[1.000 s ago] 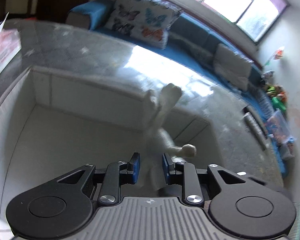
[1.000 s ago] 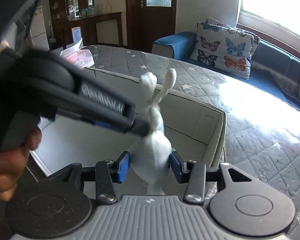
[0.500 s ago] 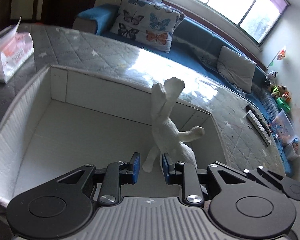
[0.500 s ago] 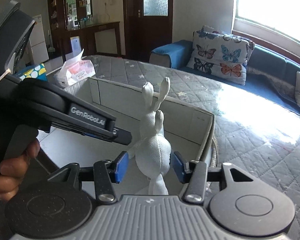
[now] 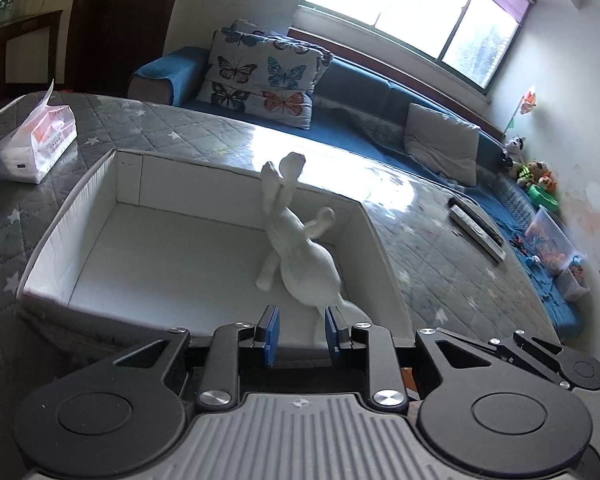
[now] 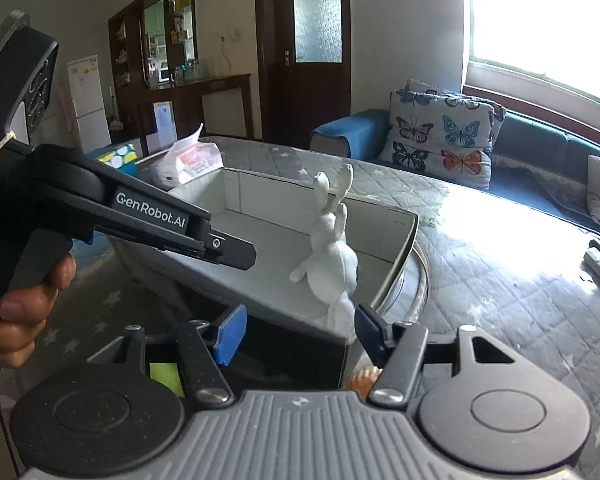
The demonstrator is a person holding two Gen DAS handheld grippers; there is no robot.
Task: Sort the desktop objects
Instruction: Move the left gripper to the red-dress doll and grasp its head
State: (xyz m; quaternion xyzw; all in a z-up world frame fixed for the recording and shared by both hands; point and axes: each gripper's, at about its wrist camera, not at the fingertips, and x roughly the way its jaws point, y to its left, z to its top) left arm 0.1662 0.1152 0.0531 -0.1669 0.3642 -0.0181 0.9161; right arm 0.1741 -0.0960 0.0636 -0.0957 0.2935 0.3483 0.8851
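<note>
The rabbit (image 5: 304, 256) sits in the box (image 5: 72, 216), propped against its 3 o'clock wall. My right gripper (image 6: 296, 334) has its fingers spread wide, and my left gripper (image 5: 302, 334) has its fingers parted with nothing between them, so I judge the rabbit released.

white rabbit toy (image 5: 300, 256), white-lined box (image 5: 100, 184), grey star-quilted cover (image 5: 172, 128), butterfly-print pillow (image 5: 260, 80).

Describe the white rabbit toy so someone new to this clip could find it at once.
On the grey quilted table sits a large white box. Inside, against its right wall, sits the rabbit, the only thing visible in the box: a white plush with long ears pointing up.
</note>
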